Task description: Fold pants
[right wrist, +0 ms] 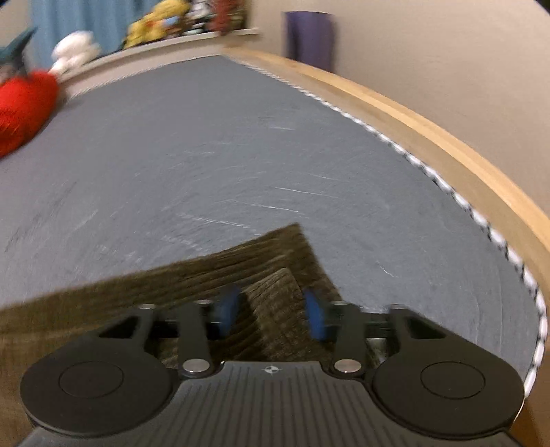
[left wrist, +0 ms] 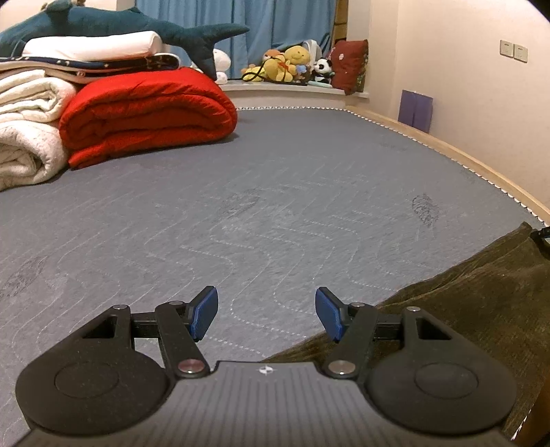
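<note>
Olive-brown corduroy pants (left wrist: 464,302) lie on the grey mattress (left wrist: 275,172), at the lower right of the left wrist view. My left gripper (left wrist: 266,316) hovers open over bare mattress just left of the pants' edge, with nothing between its blue pads. In the blurred right wrist view the pants (right wrist: 192,278) lie flat with one corner pointing away. A raised fold of the cloth stands between the pads of my right gripper (right wrist: 271,311), which are narrowly set and pinch it.
A rolled red quilt (left wrist: 147,113), white blankets (left wrist: 27,137) and a plush shark (left wrist: 103,20) are stacked at the far left. A wooden bed rail (right wrist: 429,137) runs along the right edge by the wall. Plush toys (left wrist: 285,65) sit on the window sill.
</note>
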`<state>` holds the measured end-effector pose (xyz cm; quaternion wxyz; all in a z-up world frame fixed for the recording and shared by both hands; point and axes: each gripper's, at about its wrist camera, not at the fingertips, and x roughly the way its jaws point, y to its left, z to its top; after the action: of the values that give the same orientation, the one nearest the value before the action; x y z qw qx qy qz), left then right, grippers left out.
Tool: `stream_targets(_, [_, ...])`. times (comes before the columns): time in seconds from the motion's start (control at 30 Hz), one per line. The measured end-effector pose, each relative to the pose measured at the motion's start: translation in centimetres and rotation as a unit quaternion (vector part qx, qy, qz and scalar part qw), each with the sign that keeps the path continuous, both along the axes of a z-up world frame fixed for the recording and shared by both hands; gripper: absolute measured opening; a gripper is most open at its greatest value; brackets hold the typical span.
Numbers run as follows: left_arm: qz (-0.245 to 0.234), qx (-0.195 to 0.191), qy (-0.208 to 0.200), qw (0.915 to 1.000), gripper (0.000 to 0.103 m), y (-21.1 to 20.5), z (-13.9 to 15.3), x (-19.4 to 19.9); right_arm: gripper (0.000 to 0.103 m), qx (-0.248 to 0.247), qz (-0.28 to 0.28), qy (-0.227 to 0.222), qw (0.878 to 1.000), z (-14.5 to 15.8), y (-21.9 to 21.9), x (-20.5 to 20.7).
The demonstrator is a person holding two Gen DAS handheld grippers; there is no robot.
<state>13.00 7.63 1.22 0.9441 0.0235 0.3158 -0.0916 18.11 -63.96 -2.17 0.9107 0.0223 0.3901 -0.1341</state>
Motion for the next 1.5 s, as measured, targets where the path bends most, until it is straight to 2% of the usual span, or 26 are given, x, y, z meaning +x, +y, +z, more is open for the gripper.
stream_targets(0.03, [-0.002,0.001,-0.001,1.0,0.068,-0.2,0.0,0.2,0.021,-0.015,0.008,0.003,1.0,0.2,0.2,0.0])
stream_targets(0.07, [-0.005,0.001,-0.002,1.0,0.068,-0.3,0.1,0.3,0.018,-0.015,0.011,0.001,1.0,0.4,0.2,-0.1])
stream_targets(0.13, [-0.011,0.0,-0.003,0.9999,0.068,-0.8,0.0,0.8,0.013,0.02,0.002,-0.024,1.0,1.3,-0.8,-0.4])
stream_targets(0.23, [-0.024,0.001,0.0,0.9997,0.068,-1.8,-0.3,1.3,0.011,0.093,-0.041,-0.121,0.987,3.8,-2.9,-1.5])
stream_targets(0.27, [-0.029,0.003,0.001,0.9996,0.068,-2.2,-0.4,1.4,0.008,0.103,-0.052,-0.145,0.983,4.3,-3.3,-1.7])
stream_targets(0.33, [-0.044,0.004,0.003,0.999,0.068,-3.1,-0.7,1.6,0.007,0.085,-0.067,-0.173,0.979,4.7,-2.9,-1.5])
stream_targets(0.4, [-0.06,0.0,0.005,0.9982,0.068,-3.9,-1.0,1.7,0.008,0.053,-0.078,-0.151,0.984,3.9,-1.8,-0.5])
stream_targets(0.47, [-0.081,-0.006,0.009,0.9967,0.066,-4.8,-1.3,1.7,0.014,0.014,-0.086,-0.104,0.991,2.7,-0.8,0.6])
stream_targets(0.5, [-0.095,-0.012,0.012,0.9953,0.064,-5.3,-1.4,1.6,0.017,-0.003,-0.091,-0.095,0.991,2.4,-0.4,0.7])
stream_targets(0.57, [-0.131,-0.024,0.02,0.9909,0.048,-6.3,-1.7,1.3,0.03,-0.029,-0.098,-0.095,0.99,2.9,0.0,0.1])
stream_targets(0.6, [-0.149,-0.026,0.024,0.9882,0.045,-6.8,-1.9,1.1,0.039,-0.028,-0.105,-0.101,0.989,3.4,-0.3,-0.5])
stream_targets(0.63, [-0.171,-0.025,0.026,0.9846,0.04,-7.4,-2.2,0.9,0.043,-0.02,-0.113,-0.109,0.987,4.0,-0.6,-1.3])
stream_targets(0.67, [-0.19,-0.022,0.03,0.981,0.035,-8.1,-2.6,0.7,0.043,-0.011,-0.121,-0.117,0.986,4.4,-1.0,-2.1])
stream_targets(0.73, [-0.23,-0.013,0.04,0.9722,0.032,-9.2,-3.6,0.7,0.043,0.008,-0.133,-0.126,0.983,5.2,-1.9,-4.0])
stream_targets(0.77, [-0.239,0.006,0.043,0.9701,0.031,-9.7,-4.4,1.0,0.043,0.017,-0.132,-0.124,0.983,5.5,-2.3,-4.9])
stream_targets(0.8, [-0.226,0.035,0.049,0.9722,0.03,-10.0,-5.5,1.8,0.043,0.024,-0.126,-0.119,0.984,5.7,-2.5,-5.8])
stream_targets(0.83, [-0.194,0.073,0.066,0.976,0.023,-10.0,-6.9,3.0,0.044,0.033,-0.118,-0.11,0.986,5.8,-2.6,-6.7])
stream_targets(0.87, [-0.181,0.068,0.073,0.9785,0.024,-9.4,-7.7,4.0,0.045,0.042,-0.107,-0.097,0.989,5.8,-2.7,-7.4])
stream_targets(0.93, [-0.149,0.033,0.088,0.9843,0.023,-8.9,-7.4,5.0,0.049,0.051,-0.088,-0.074,0.992,5.7,-2.6,-8.8])
stream_targets(1.0, [-0.12,0.043,0.083,0.9884,0.023,-9.3,-6.8,5.1,0.054,0.062,-0.073,-0.05,0.994,5.5,-2.3,-10.2])
stream_targets(1.17, [-0.121,0.085,0.07,0.9865,0.024,-11.0,-7.3,4.3,0.056,0.09,-0.045,-0.007,0.995,4.9,-2.0,-12.6])
stream_targets(1.4, [-0.118,0.079,0.071,0.9874,0.03,-10.6,-7.0,3.5,0.056,0.121,-0.048,0.038,0.991,2.6,-1.4,-13.2])
stream_targets(1.47, [-0.12,0.085,0.067,0.9869,0.031,-10.8,-7.0,3.3,0.054,0.121,-0.035,0.054,0.991,2.0,-0.8,-12.4])
stream_targets(1.5, [-0.12,0.087,0.066,0.9867,0.031,-10.9,-6.9,3.2,0.042,0.108,-0.026,0.058,0.992,2.1,-0.1,-12.0])
